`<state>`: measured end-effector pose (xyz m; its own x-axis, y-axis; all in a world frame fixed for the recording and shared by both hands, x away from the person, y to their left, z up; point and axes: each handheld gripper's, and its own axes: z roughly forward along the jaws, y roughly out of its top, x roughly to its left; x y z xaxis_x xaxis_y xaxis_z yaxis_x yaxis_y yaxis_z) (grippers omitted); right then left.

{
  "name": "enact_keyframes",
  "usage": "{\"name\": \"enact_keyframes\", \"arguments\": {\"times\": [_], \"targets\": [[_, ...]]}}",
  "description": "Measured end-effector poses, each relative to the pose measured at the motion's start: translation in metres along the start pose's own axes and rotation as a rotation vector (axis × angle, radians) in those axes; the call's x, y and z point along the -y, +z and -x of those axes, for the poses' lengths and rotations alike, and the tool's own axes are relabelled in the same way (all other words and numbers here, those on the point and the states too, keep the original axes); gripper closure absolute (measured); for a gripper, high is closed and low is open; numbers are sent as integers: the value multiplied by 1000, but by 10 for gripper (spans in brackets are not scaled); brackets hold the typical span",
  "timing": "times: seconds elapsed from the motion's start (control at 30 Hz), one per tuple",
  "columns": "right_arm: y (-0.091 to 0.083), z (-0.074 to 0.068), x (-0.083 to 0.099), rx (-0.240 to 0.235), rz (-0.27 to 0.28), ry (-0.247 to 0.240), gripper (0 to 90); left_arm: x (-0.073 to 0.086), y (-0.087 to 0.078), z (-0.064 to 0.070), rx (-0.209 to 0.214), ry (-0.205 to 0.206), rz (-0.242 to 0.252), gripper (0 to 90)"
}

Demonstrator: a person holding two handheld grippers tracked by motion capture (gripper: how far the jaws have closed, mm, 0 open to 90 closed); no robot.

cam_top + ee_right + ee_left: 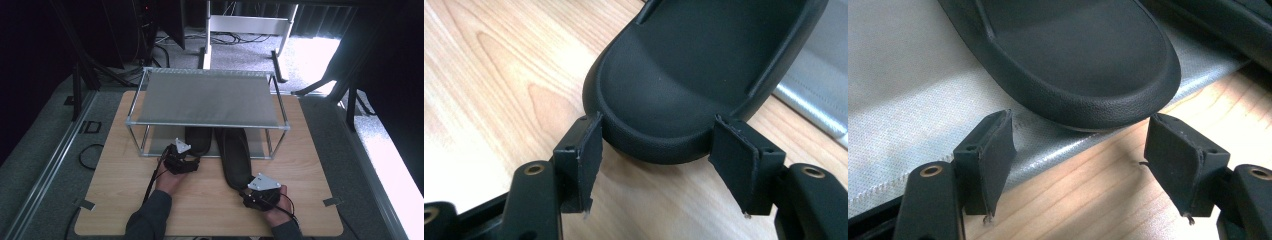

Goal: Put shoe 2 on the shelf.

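Observation:
Two black slippers lie side by side at the low shelf of a metal shoe rack (209,124). The left slipper (198,140) sits mostly under the top shelf; its heel (1083,65) rests on the grey fabric shelf (908,100), just ahead of my left gripper (1078,160), which is open and apart from it. The right slipper (236,157) sticks out onto the wooden table (125,200). My right gripper (656,150) is open, its jaws standing on either side of that slipper's heel (674,95). In the high view the left gripper (186,156) and right gripper (248,191) sit near the table's front.
The rack's grey top shelf (207,97) overhangs the slippers' toes. Thin metal posts (145,140) stand at the rack's front corners. Bare wood spreads left and right of the hands. Cables (87,155) lie on the floor to the left.

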<state>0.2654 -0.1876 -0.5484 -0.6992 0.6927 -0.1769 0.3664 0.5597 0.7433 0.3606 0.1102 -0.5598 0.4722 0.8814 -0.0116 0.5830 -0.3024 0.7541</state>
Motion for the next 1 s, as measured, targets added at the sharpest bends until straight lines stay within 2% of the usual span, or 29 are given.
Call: {"name": "enact_keyframes", "arguments": {"times": [0.3,0.6,1.0], "targets": [[9,2,-14,6,32,-2,392,0,0,0,0,0,0,288],[20,5,-30,42,45,12,410,0,0,0,1,-1,1,288],[37,13,-42,55,42,14,415,0,0,0,3,-2,2,288]]}}
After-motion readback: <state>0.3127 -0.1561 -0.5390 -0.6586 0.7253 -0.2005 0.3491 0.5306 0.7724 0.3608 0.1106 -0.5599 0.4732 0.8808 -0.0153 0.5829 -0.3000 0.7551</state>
